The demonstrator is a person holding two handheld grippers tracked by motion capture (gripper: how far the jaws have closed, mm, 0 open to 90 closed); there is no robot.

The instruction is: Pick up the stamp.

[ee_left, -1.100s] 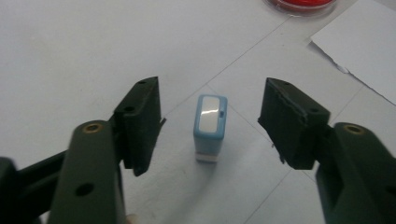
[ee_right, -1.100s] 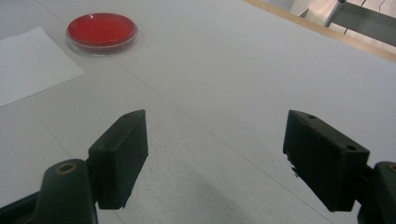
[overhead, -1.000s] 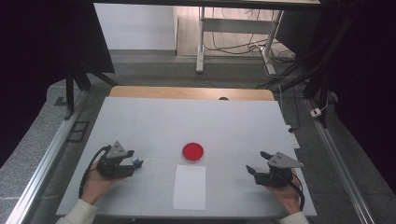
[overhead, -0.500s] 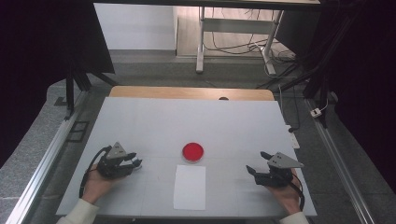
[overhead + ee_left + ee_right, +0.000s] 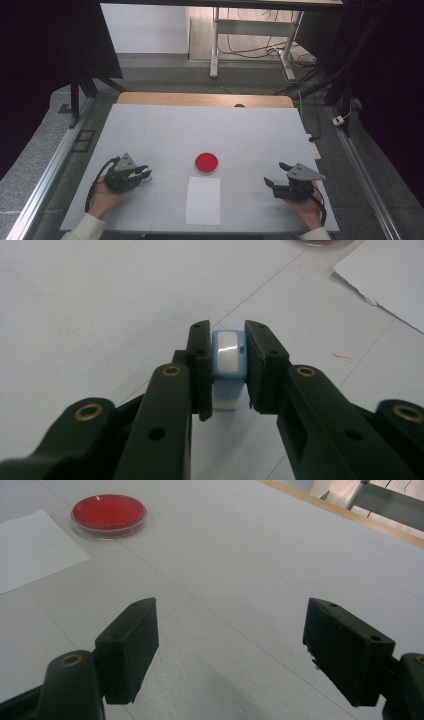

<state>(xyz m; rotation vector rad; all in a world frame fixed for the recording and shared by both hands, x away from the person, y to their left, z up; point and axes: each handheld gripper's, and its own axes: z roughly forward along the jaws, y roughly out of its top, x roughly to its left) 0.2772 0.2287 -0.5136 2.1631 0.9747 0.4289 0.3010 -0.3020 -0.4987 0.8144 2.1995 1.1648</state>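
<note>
High view first: the left gripper (image 5: pixel 142 175) sits low on the left side of the white table (image 5: pixel 150 125), held in the person's left hand (image 5: pixel 102 197), and the right gripper (image 5: pixel 275 175) sits on the right side in the right hand (image 5: pixel 305 207). Between them lie a red dish (image 5: pixel 206 163) and, just in front of it on the person's side, a white sheet of paper (image 5: pixel 202 200); the two are close but I cannot tell whether they touch.

Compared with a second ago, neither hand has shifted its place on the table, and the dish and paper lie where they were. What has changed is the left gripper's jaws: they stood apart then, and they have just been closing. In the left gripper view they now clamp a small blue-and-white block (image 5: pixel 229 360) (pale blue casing, a glossy white face turned up), with both black pads pressed against its sides. The block stands on the table surface, well to the left of the dish and paper, a corner of which shows at the top right of that view.

Right gripper view: its jaws stand wide apart with bare table between them, gripping nothing, just as they did before. The dish (image 5: pixel 109 514) and an edge of the paper (image 5: pixel 35 545) lie off to its upper left.
</note>
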